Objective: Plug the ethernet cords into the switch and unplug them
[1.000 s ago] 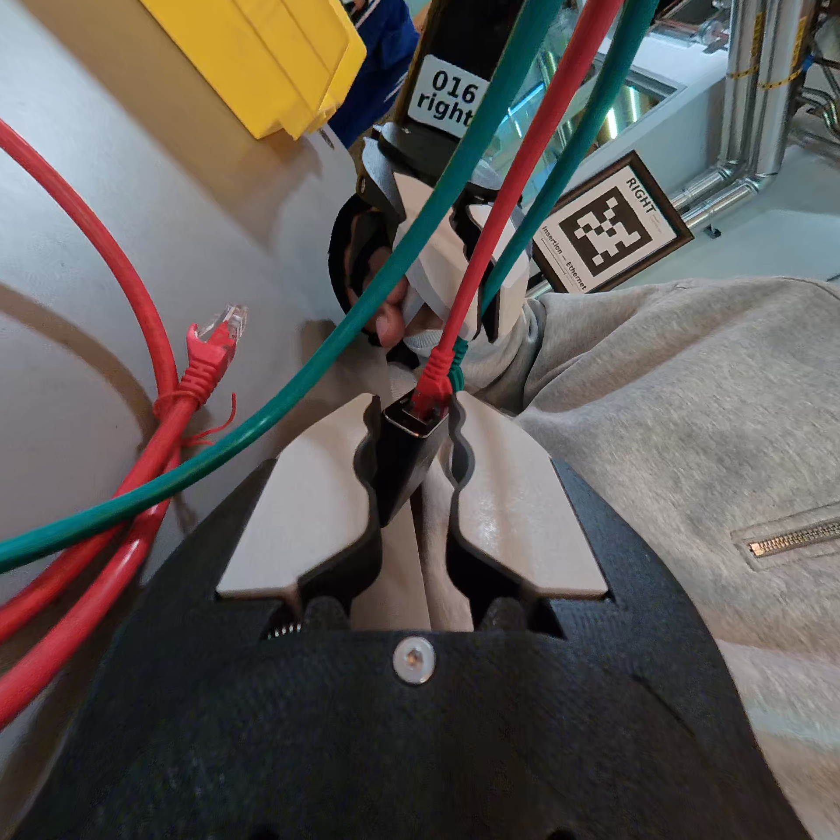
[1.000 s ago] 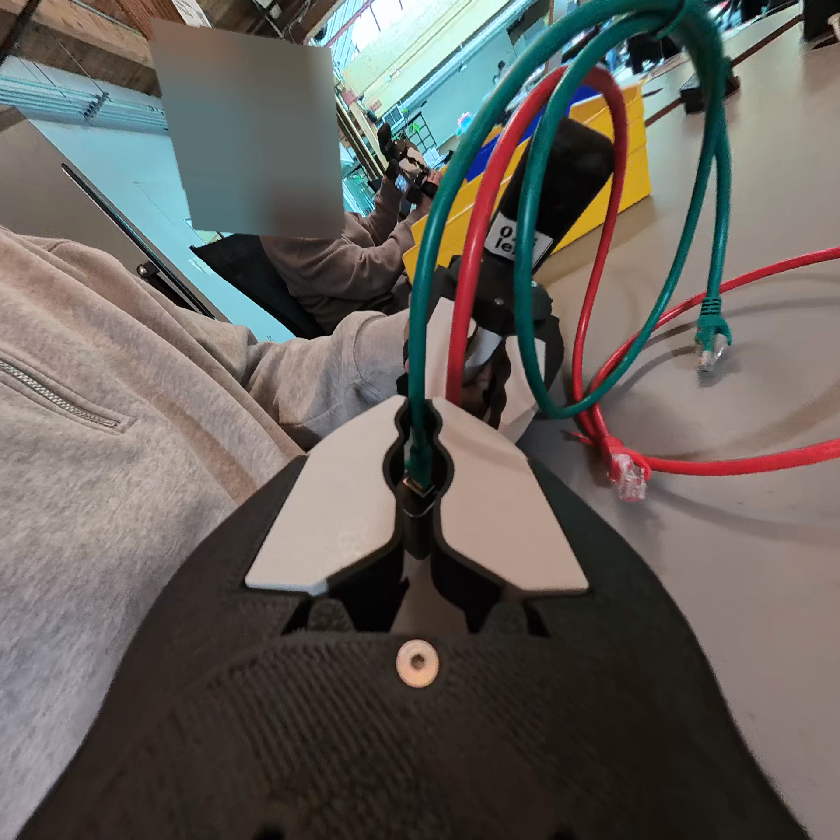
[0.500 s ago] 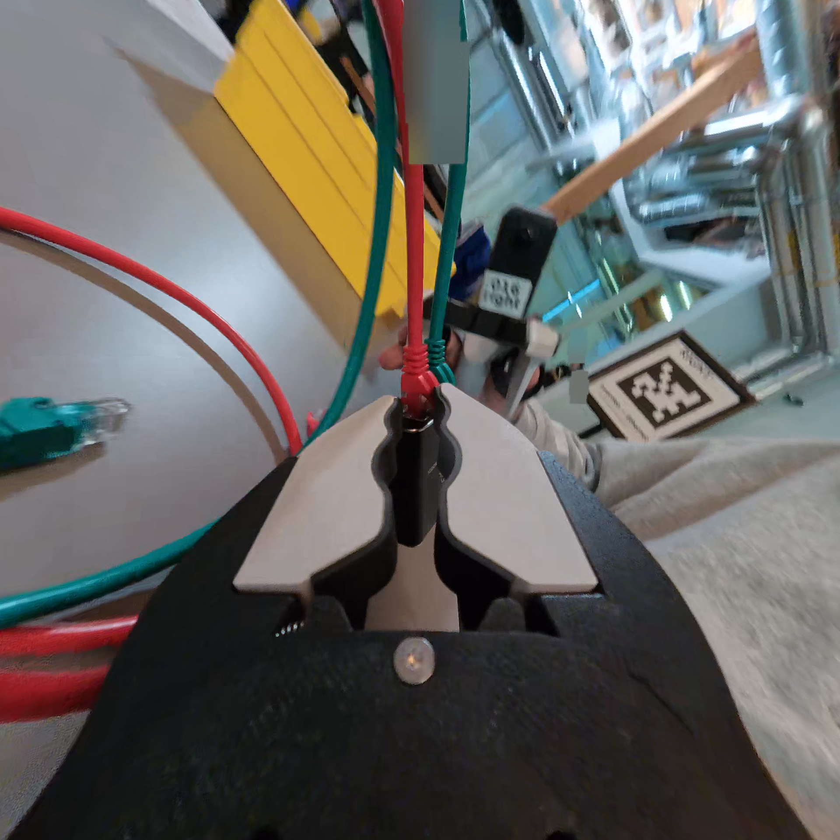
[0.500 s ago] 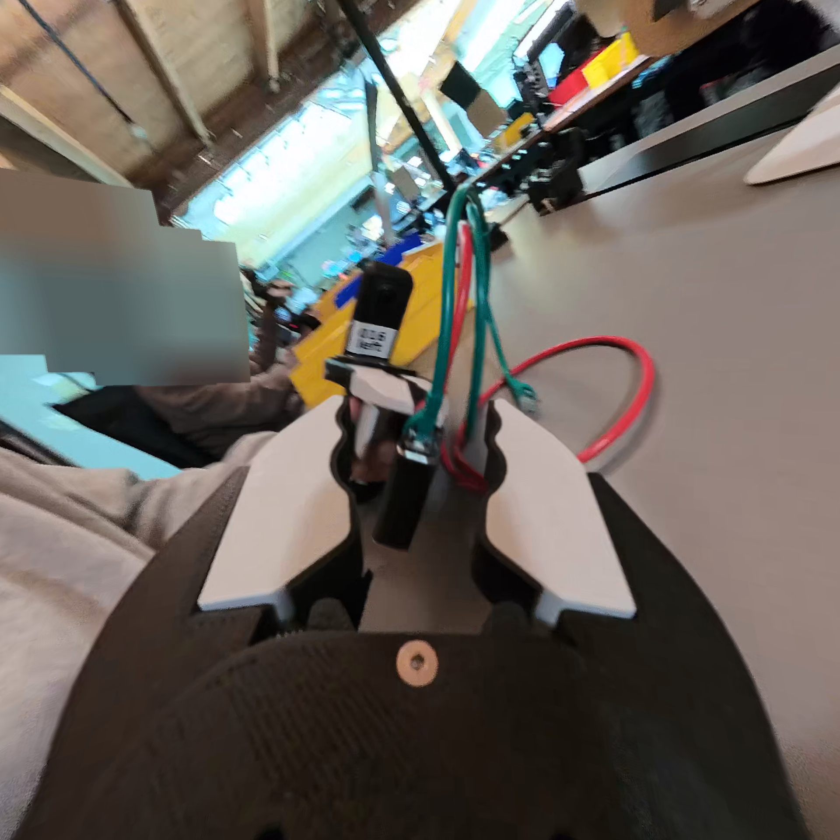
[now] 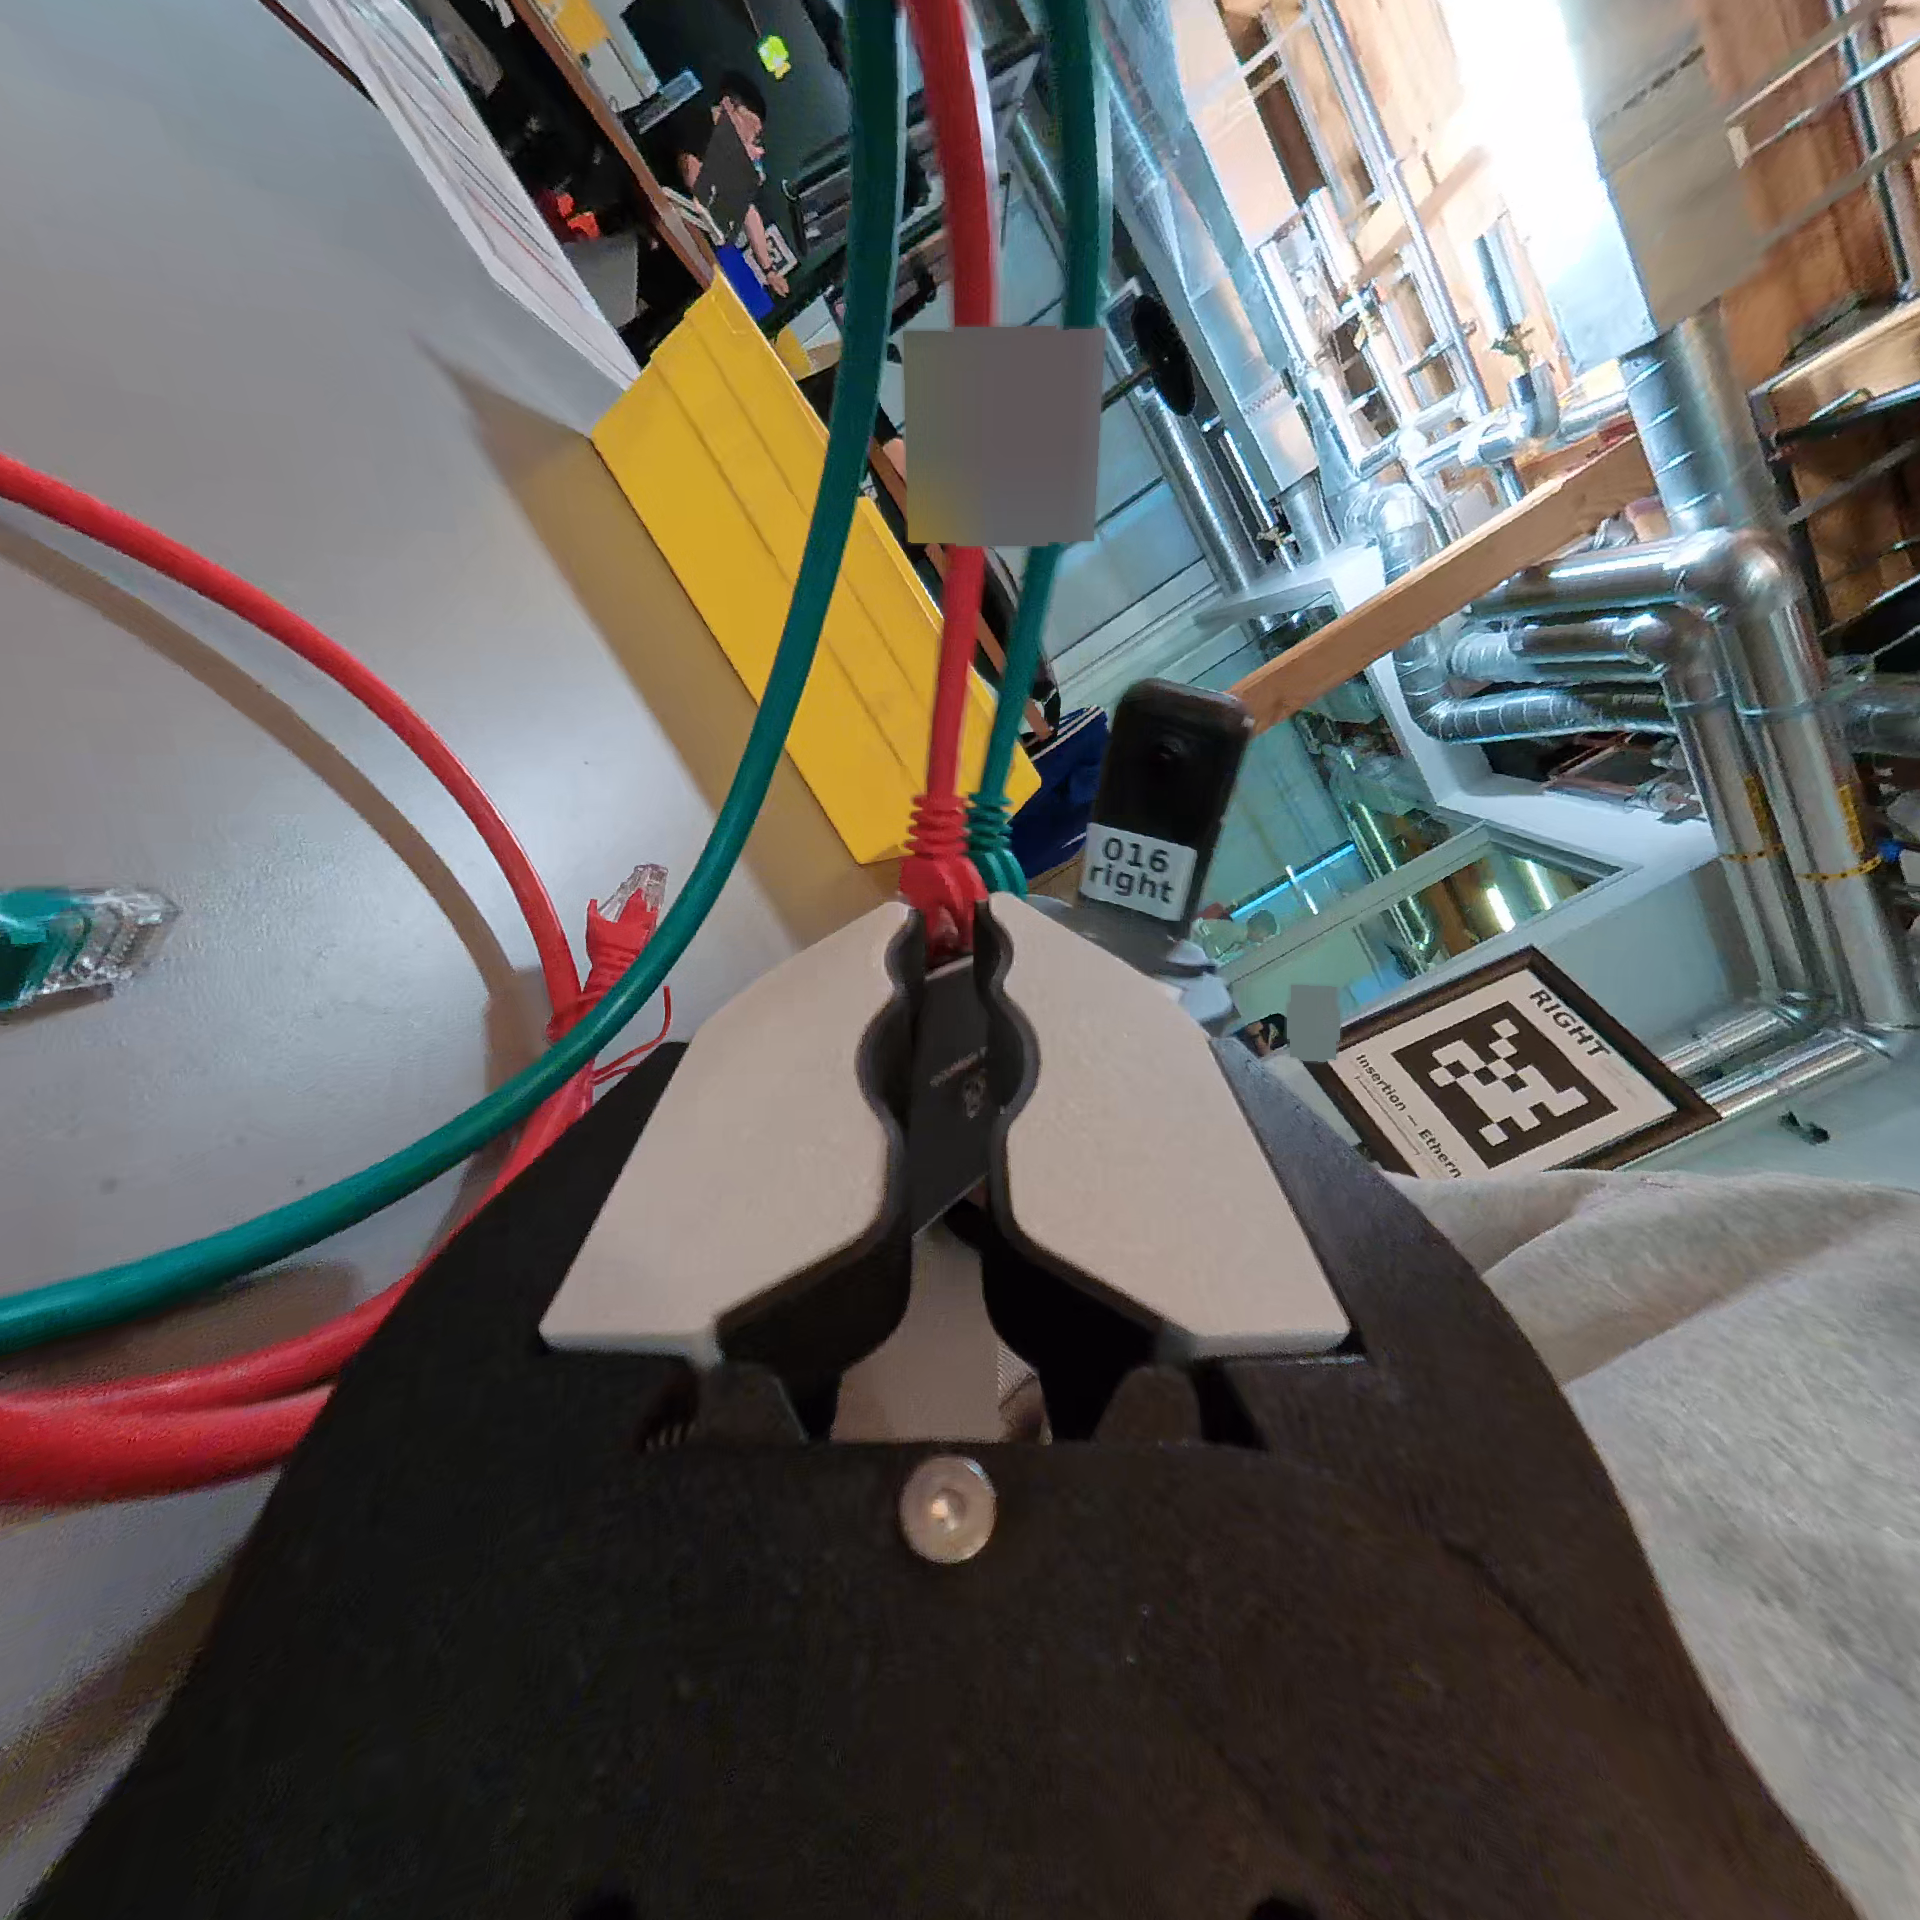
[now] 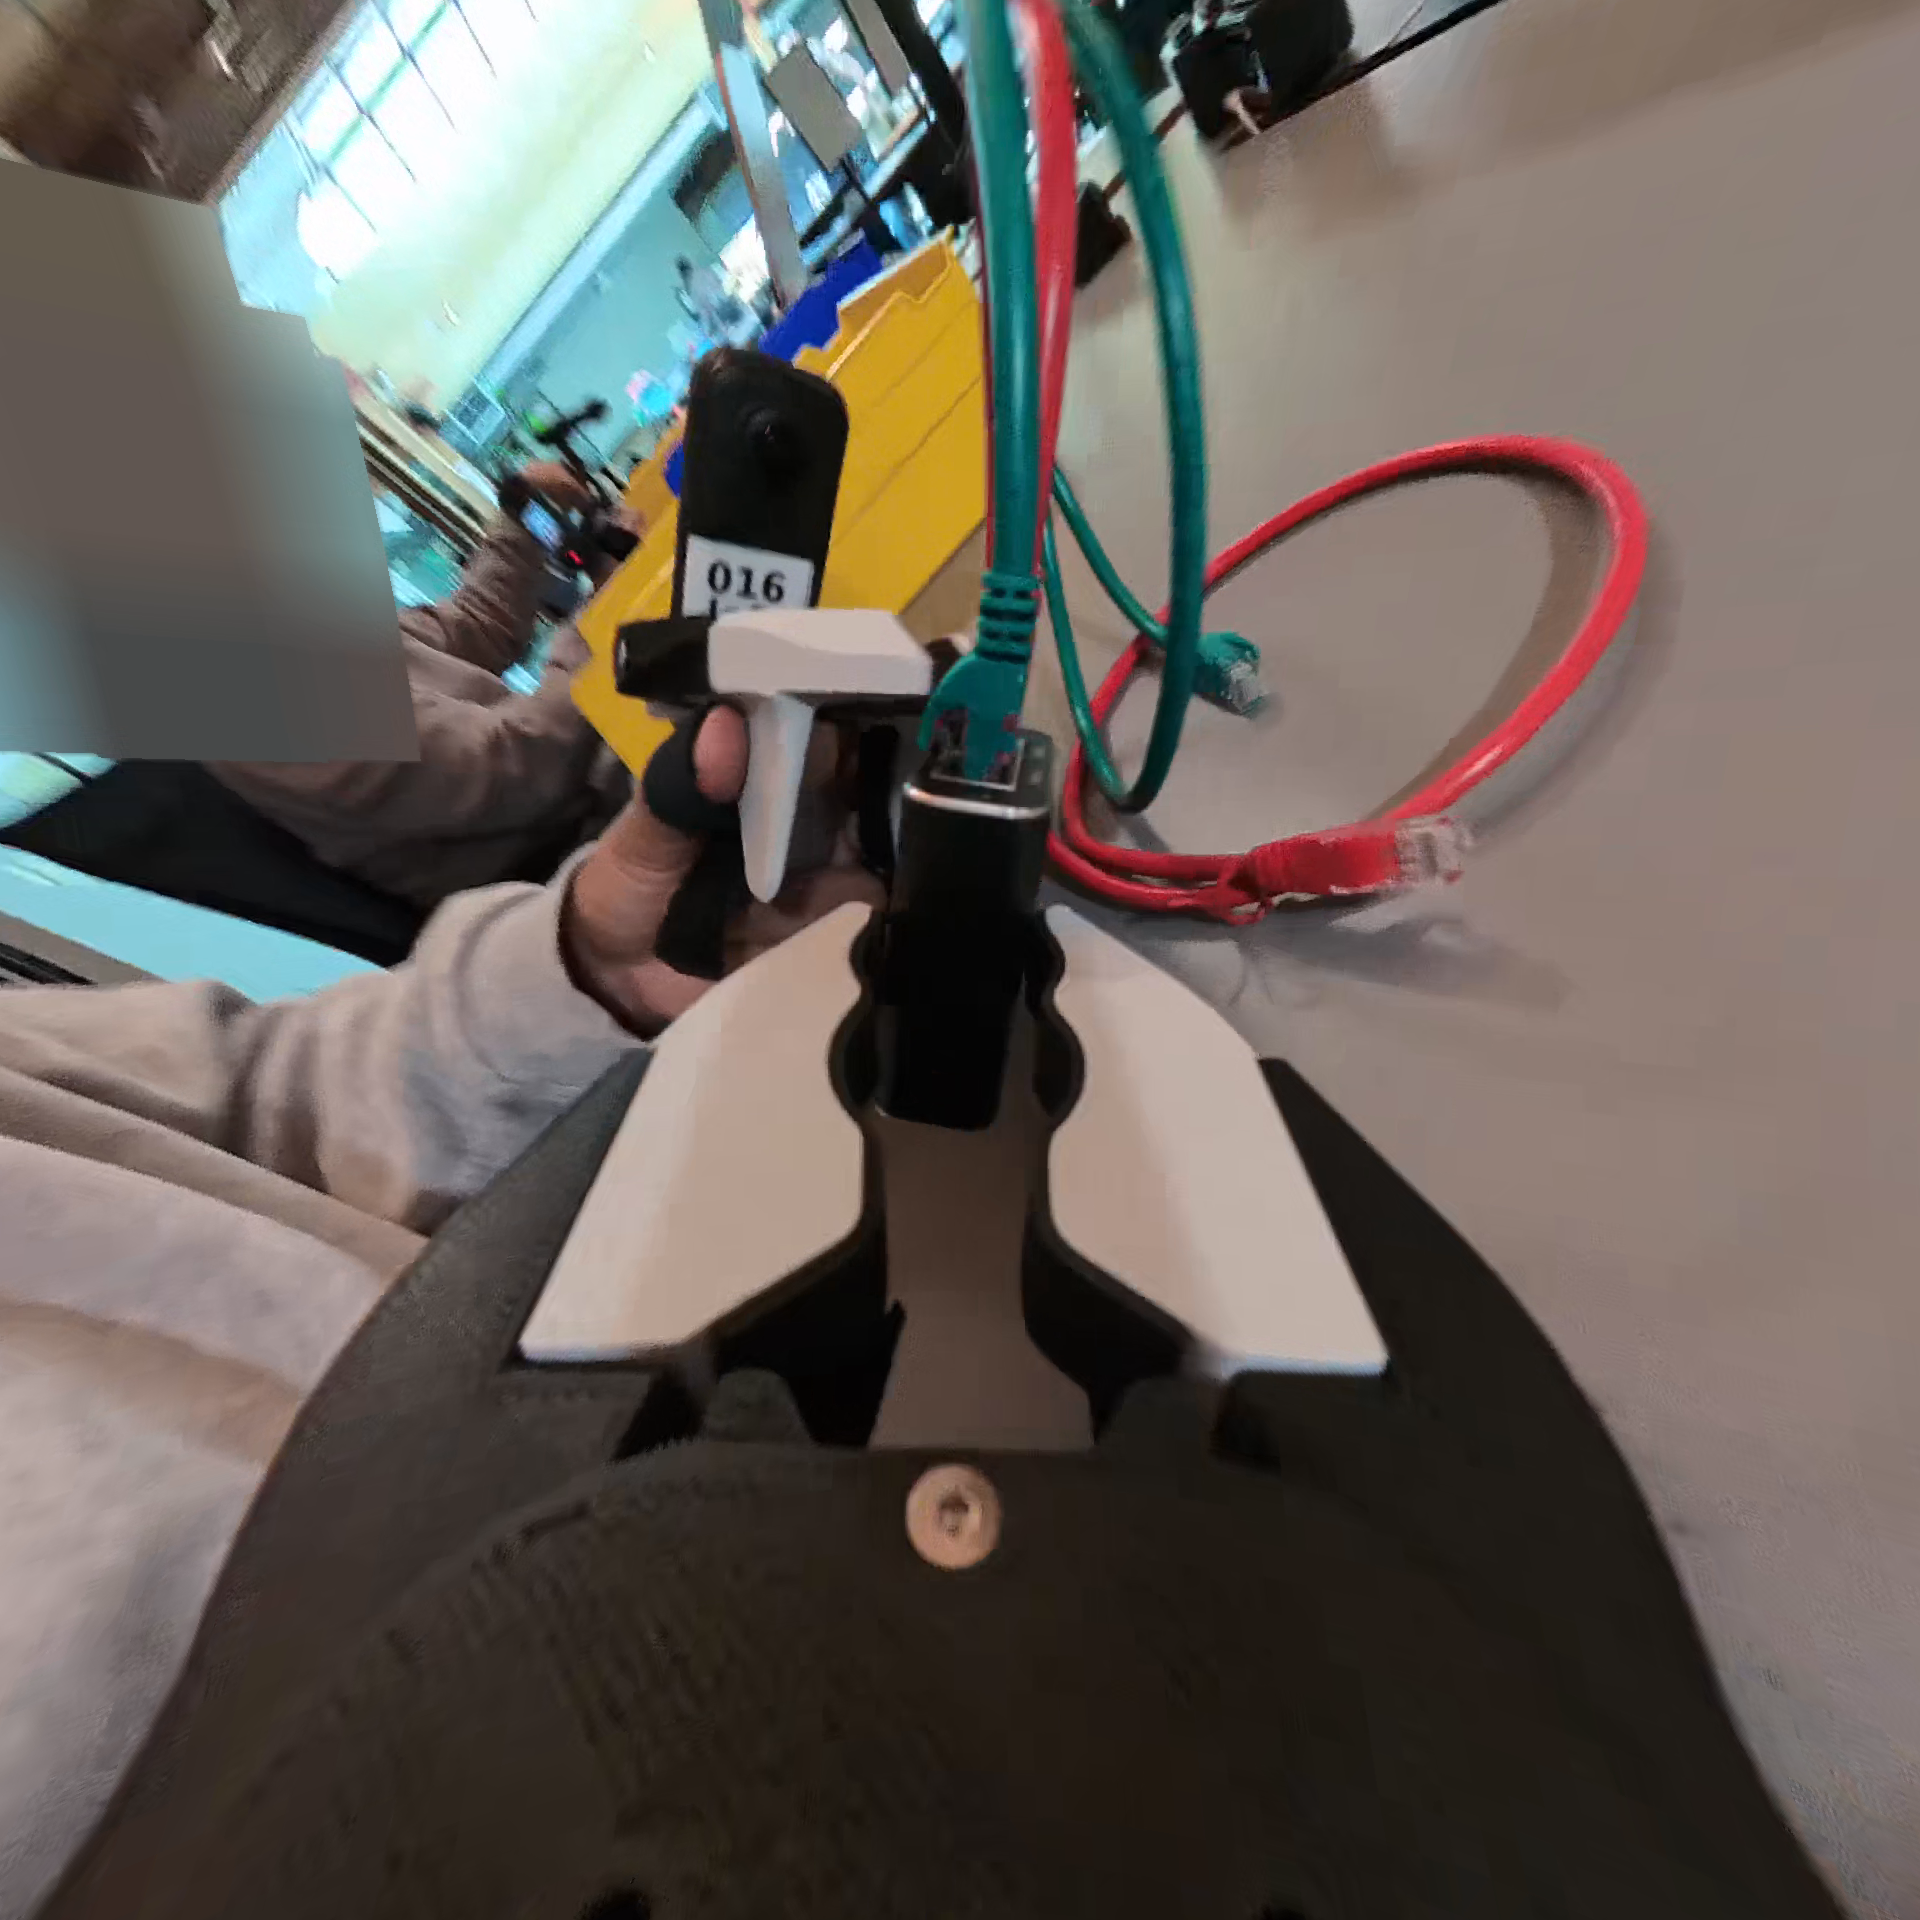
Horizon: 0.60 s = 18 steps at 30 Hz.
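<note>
At centre frame in the left wrist view, the left tool point(image 5: 951, 935) pinches the small black box-shaped switch point(image 5: 951, 1091) between its grey fingers, a red ethernet cord point(image 5: 940, 873) and a green ethernet cord point(image 5: 992, 842) plugged into its far end. In the right wrist view, the right tool point(image 6: 956, 925) stands spread, the switch between its fingers; contact is unclear. Loose plugs lie on the grey bench point(image 6: 1662, 1039).

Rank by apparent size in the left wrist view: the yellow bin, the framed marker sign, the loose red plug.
1. yellow bin
2. framed marker sign
3. loose red plug
Differing distances from the camera make true sizes unsure.
</note>
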Available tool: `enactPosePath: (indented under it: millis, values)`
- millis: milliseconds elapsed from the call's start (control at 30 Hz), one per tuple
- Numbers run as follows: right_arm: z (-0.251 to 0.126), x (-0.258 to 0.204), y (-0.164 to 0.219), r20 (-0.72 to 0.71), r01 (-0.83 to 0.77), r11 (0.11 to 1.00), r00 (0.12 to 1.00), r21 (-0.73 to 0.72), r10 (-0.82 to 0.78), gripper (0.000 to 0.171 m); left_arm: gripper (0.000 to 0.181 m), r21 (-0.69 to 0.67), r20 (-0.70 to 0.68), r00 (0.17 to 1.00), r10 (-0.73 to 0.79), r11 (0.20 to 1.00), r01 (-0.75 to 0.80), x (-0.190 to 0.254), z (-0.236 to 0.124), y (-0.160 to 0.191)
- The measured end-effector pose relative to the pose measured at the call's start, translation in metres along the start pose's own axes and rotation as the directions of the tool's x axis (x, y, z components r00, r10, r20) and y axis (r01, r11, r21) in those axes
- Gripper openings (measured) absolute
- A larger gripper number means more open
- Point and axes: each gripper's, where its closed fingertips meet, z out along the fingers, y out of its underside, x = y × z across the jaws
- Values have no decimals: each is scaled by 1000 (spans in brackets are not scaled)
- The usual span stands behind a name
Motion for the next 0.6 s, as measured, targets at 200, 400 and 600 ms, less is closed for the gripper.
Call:
enactPosePath:
  millis: [200, 400, 600]
  values:
    - [-16, 11, -14, 20, -69, 997, 997, 27, 69, 25, 28, 83, 113, 971, 212, 971, -222, 2, -14, -24]
    - [-13, 19, 1, -76, 49, 995, 996, -86, -56, 25, 42, 147, 516, 717, 469, 776, -613, -9, -66, -79]
    - [-8, 10, 6, -21, 29, 994, 999, -101, -32, 25, 85, 181, 710, 604, 362, 735, -654, -37, -115, -113]
